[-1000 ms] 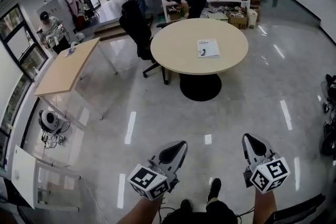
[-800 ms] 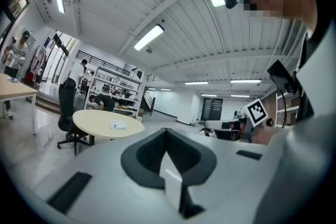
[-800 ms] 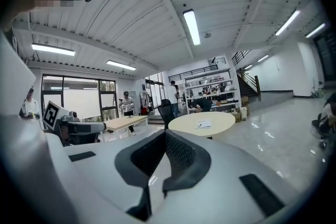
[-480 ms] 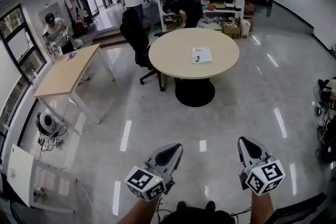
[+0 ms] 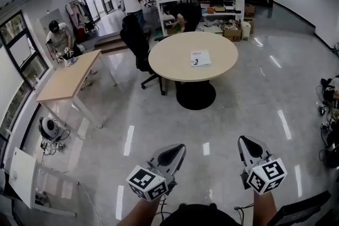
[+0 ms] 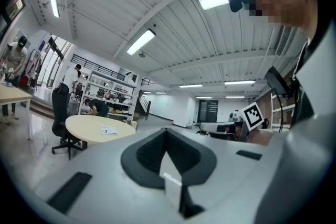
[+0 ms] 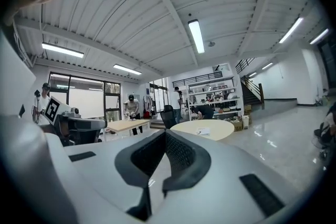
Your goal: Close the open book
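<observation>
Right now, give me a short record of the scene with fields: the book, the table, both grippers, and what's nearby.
book: book flat on the round table, near its middle; too far to tell if open
left gripper: left gripper jaws shut, empty, over the floor
right gripper: right gripper jaws shut, empty, over the floor
reach: both far short of the table
nearby: office chair at the table's left side

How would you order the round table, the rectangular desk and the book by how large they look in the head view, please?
1. round table: the largest patch in the picture.
2. rectangular desk: clearly smaller, and not obviously farther from the camera.
3. book: a small patch lying on the round table.
</observation>
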A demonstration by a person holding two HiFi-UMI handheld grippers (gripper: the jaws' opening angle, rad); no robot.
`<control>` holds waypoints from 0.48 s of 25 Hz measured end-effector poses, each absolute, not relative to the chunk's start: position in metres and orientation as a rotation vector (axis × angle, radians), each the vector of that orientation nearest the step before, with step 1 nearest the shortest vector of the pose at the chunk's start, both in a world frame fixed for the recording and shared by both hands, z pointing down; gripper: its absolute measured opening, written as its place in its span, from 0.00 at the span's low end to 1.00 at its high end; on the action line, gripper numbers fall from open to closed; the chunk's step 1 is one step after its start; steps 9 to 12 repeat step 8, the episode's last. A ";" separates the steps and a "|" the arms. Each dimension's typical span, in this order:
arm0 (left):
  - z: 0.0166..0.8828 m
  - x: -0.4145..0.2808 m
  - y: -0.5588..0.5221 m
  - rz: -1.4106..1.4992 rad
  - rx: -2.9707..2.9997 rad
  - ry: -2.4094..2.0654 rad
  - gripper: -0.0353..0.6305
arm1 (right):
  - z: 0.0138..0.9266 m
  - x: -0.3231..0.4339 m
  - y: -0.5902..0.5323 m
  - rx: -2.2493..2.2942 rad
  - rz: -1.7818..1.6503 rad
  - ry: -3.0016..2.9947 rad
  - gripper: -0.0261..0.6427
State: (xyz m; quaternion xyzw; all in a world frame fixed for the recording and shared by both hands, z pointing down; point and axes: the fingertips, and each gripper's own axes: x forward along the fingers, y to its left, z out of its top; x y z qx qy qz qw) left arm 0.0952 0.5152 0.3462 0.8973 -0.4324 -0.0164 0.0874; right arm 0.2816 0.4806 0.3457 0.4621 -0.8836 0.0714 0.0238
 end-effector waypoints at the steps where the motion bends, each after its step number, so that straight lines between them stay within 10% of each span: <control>1: 0.346 0.097 0.515 -0.045 2.678 -1.282 0.03 | 0.345 0.282 0.480 1.428 0.221 -2.736 0.04; 12: 0.344 0.106 0.513 -0.039 2.697 -1.258 0.03 | 0.341 0.286 0.478 1.424 0.197 -2.746 0.04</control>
